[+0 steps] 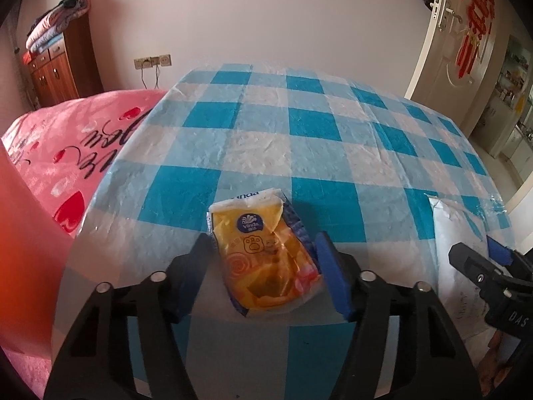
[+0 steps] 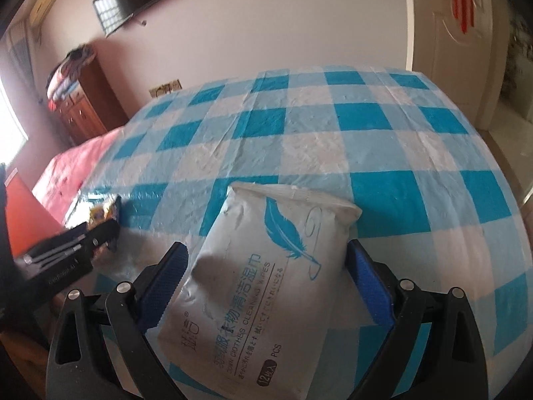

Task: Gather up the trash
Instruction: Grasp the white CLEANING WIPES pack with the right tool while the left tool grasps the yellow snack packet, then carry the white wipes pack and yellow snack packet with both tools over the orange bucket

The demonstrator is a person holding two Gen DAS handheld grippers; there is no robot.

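A yellow Vinda tissue pack [image 1: 263, 256] lies on the blue-and-white checked table [image 1: 299, 133], between the fingers of my left gripper [image 1: 263, 273]. The jaws are open and stand a little apart from the pack on both sides. A white wet-wipes pack with a blue feather print [image 2: 266, 276] lies between the fingers of my right gripper [image 2: 269, 280]. Those jaws are wide apart, with the blue pads close to or touching the pack's sides. The wipes pack [image 1: 456, 250] and the right gripper [image 1: 483, 260] also show at the right of the left wrist view. The tissue pack [image 2: 103, 213] shows at the left of the right wrist view.
A bed with a pink printed cover [image 1: 66, 153] runs along the table's left side. A wooden cabinet [image 1: 63, 66] with folded blankets stands at the far left. A white door [image 1: 456, 33] with red ornaments stands open at the far right.
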